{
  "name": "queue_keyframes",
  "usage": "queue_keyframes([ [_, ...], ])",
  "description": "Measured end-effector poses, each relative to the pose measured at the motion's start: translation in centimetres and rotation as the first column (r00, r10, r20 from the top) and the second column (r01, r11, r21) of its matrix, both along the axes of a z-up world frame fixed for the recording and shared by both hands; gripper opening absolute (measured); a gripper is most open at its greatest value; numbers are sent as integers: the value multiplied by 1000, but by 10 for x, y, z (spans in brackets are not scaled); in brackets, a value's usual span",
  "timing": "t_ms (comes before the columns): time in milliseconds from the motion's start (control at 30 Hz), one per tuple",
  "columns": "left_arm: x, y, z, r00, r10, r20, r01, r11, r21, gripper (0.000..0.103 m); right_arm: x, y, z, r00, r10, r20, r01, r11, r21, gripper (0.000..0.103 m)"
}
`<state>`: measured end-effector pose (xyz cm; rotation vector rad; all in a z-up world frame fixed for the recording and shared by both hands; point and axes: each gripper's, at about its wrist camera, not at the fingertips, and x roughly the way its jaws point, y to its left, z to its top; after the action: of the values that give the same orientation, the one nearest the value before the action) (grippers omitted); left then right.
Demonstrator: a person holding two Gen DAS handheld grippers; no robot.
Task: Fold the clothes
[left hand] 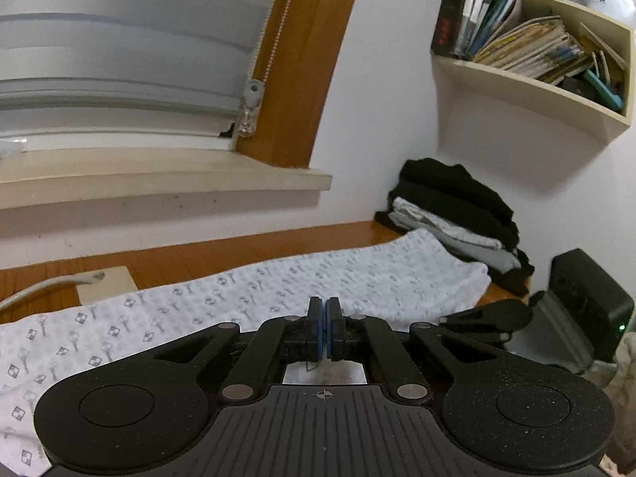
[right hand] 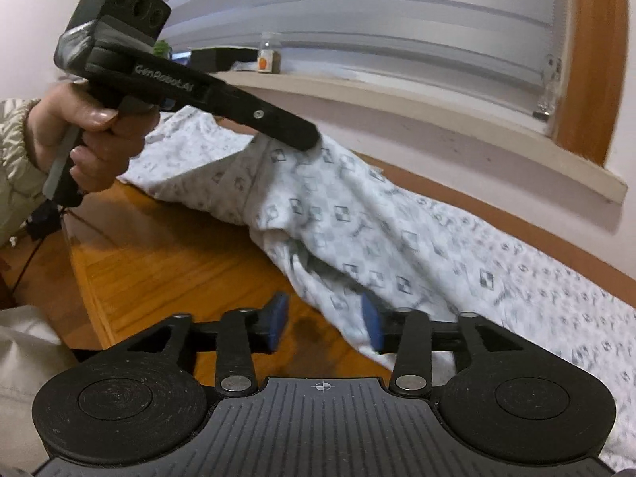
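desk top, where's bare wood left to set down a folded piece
Bare wood shows on the table between its near edge and the lifted patterned garment, and in a strip between the garment and the wall under the window sill. The far corner is crowded by a stack of folded clothes.

A white garment (right hand: 357, 214) with small grey square prints lies stretched across a wooden bench (right hand: 167, 262) below a window sill (right hand: 397, 99). The right gripper (right hand: 326, 324) sits low in front, its blue-padded jaws standing apart, one pad against the cloth's near edge. At upper left a hand (right hand: 91, 131) holds the left gripper (right hand: 302, 137), whose tip lifts a fold of the garment.
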<state>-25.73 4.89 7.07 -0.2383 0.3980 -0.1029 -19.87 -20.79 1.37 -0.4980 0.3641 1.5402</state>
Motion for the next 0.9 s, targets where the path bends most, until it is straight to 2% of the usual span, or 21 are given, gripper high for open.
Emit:
queue_keyframes([
  [33, 3, 1, 2, 1000, 5, -1, -5, 1000, -2, 2, -1, 4, 0, 1000, 7, -7, -7, 1000, 1, 47],
  [200, 19, 1, 8, 999, 45, -5, -44, 996, 77, 2, -6, 29, -6, 998, 52, -41, -53, 999, -11, 46],
  [300, 27, 9, 6, 998, 52, -21, -51, 996, 71, 2, -8, 42, -7, 997, 60, -51, -60, 998, 0, 45],
  [333, 27, 12, 5, 998, 61, -26, -59, 996, 74, 2, -8, 44, -6, 996, 59, -65, -58, 998, 12, 42],
  [367, 26, 15, 4, 997, 71, -30, -69, 995, 77, 2, -8, 46, -5, 995, 57, -79, -55, 998, 23, 15],
  [400, 24, 19, 3, 996, 89, -26, -87, 993, 77, 2, -7, 46, -4, 993, 63, -102, -61, 998, 27, 6],
  [567, -10, 49, 10, 988, 155, -6, -154, 985, 74, 2, -5, 11, 1, 984, 124, -130, -122, 992, 20, 6],
  [600, -20, 56, 11, 985, 172, -2, -171, 982, 85, 5, -5, 3, 0, 983, 124, -133, -124, 992, 11, 6],
  [667, -40, 72, 11, 976, 217, -5, -215, 972, 98, 16, -3, -4, -9, 983, 113, -143, -114, 993, 0, 6],
  [733, -62, 95, 10, 964, 265, -28, -261, 959, 107, 17, -3, -4, -17, 984, 101, -149, -103, 995, -2, 9],
  [800, -82, 119, 9, 946, 320, -62, -311, 942, 124, 23, -5, 0, -21, 985, 98, -142, -99, 995, -3, 15],
  [833, -90, 130, 8, 936, 345, -76, -332, 933, 141, 32, -6, 3, -22, 986, 95, -136, -96, 995, -1, 19],
  [867, -97, 140, 8, 924, 373, -85, -357, 920, 160, 47, -8, 7, -21, 987, 90, -132, -91, 996, 2, 25],
  [900, -102, 149, 8, 915, 393, -92, -371, 909, 189, 54, -10, 10, -19, 988, 84, -129, -84, 996, 5, 26],
])
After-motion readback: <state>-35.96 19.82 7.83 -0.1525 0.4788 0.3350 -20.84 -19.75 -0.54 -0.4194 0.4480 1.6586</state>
